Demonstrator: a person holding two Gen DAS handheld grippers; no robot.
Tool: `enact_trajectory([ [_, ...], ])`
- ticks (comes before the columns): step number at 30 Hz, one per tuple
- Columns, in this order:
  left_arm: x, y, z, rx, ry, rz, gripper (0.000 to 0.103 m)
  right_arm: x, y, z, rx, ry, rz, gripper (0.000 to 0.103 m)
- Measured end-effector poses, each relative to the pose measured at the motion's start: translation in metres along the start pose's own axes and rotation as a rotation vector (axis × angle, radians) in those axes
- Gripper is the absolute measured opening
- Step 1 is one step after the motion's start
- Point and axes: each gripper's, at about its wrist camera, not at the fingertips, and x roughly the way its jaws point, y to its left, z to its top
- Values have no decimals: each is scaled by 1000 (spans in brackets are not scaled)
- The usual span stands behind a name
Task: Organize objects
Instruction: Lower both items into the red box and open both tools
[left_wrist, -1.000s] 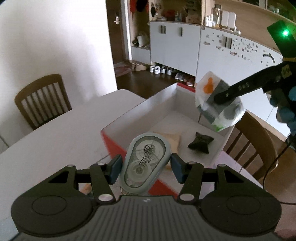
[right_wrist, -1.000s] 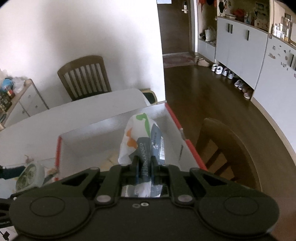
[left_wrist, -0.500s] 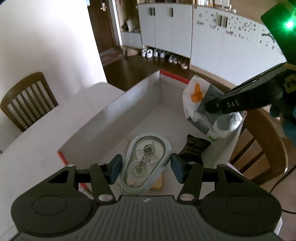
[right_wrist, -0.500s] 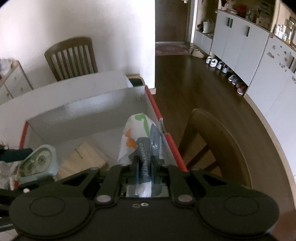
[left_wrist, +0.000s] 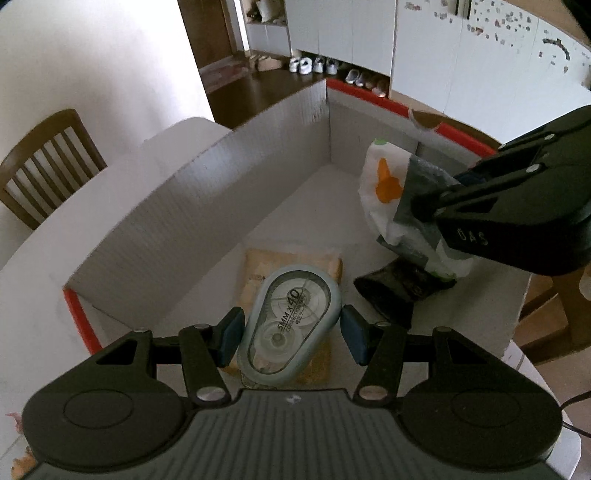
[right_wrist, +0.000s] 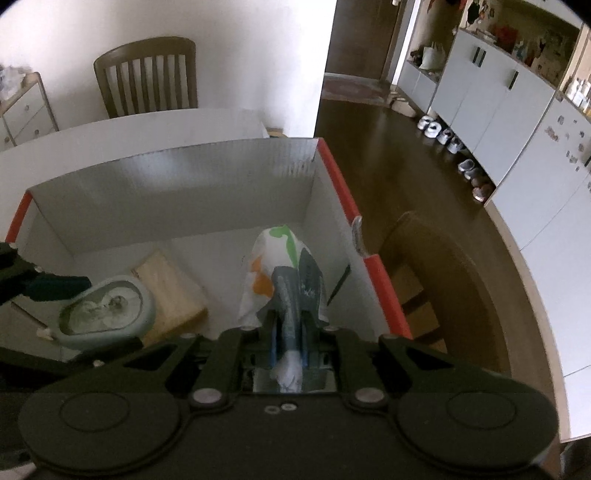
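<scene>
My left gripper (left_wrist: 290, 334) is shut on a pale blue correction tape dispenser (left_wrist: 290, 326) and holds it above the open white box with red rims (left_wrist: 207, 184). My right gripper (right_wrist: 290, 334) is shut on a white packet with orange and green print (right_wrist: 279, 269) and holds it inside the box near its right wall. The packet also shows in the left wrist view (left_wrist: 399, 199), the dispenser in the right wrist view (right_wrist: 107, 310). On the box floor lie a tan flat packet (left_wrist: 295, 258) and a dark crumpled wrapper (left_wrist: 399, 290).
The box sits on a white table (left_wrist: 110, 192). Wooden chairs stand at the far side (right_wrist: 147, 74) and beside the box's right wall (right_wrist: 443, 266). White cabinets (right_wrist: 498, 92) and shoes line the dark floor.
Both grippers have moved forward and down over the box. The packet has gone from above the right rim to inside the box. The dispenser now hangs over the tan packet.
</scene>
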Motion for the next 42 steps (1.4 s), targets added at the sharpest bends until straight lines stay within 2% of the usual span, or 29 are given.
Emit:
enact_trajectory([
  [10, 15, -2, 3, -11, 63, -27, 56, 5, 1, -4, 1, 34, 64, 13],
  [14, 14, -1, 3, -8, 65, -34, 56, 5, -1, -7, 11, 49, 92, 20],
  [17, 8, -2, 1, 1, 41, -23, 58, 2, -2, -8, 16, 52, 109, 25],
  [20, 3, -3, -1, 9, 7, -31, 70, -1, -4, -6, 24, 53, 116, 35],
  [23, -3, -2, -3, 7, -14, -31, 70, -8, -6, -7, 25, 43, 119, 41],
  [30, -23, 4, -10, -31, -68, -48, 70, -34, -9, -8, 34, 4, 135, 43],
  [42, -80, 20, -29, -81, -173, -80, 70, -83, 0, -13, 26, -75, 160, 43],
])
